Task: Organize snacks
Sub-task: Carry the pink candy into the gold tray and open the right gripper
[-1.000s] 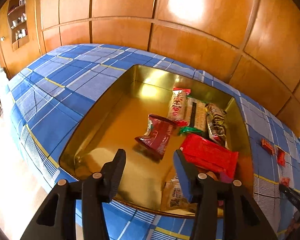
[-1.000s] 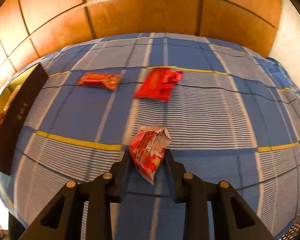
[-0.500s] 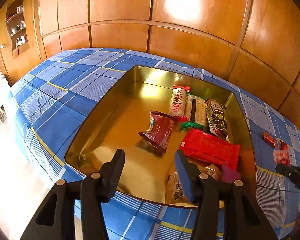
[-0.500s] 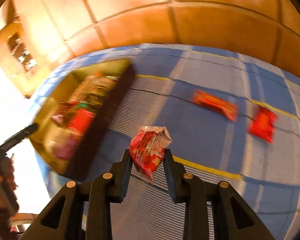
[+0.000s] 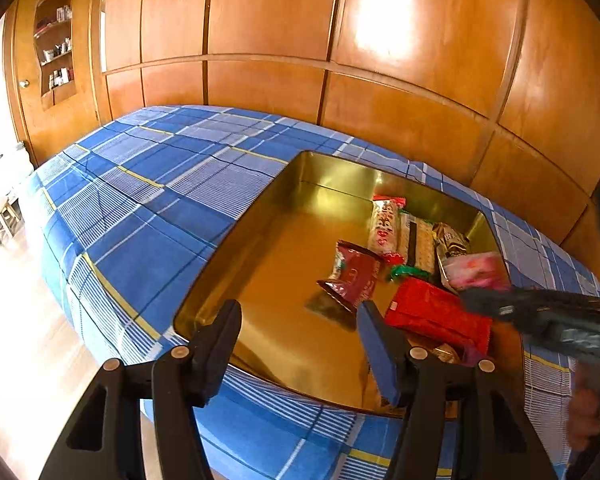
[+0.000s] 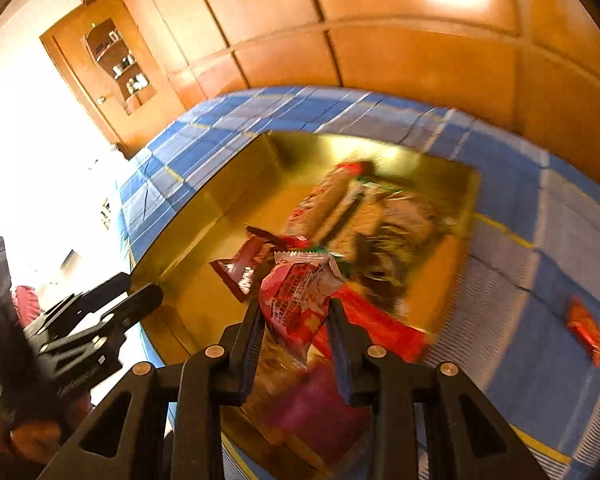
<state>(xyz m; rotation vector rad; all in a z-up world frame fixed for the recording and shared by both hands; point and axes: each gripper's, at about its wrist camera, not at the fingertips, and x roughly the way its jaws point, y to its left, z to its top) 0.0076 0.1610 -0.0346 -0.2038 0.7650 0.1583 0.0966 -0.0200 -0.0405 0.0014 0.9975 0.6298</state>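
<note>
The pink-and-red crinkled foil snack packet is clamped between the fingers of the right gripper, which is closed on its lower half, the top standing out toward 12 o'clock. It is held over the gold rectangular metal tin, above the wrappers lying there. It should be lowered near the bare floor at 10 o'clock before release, so nothing is crushed. The left gripper is held wide apart and empty at the tin's near rim.
</note>
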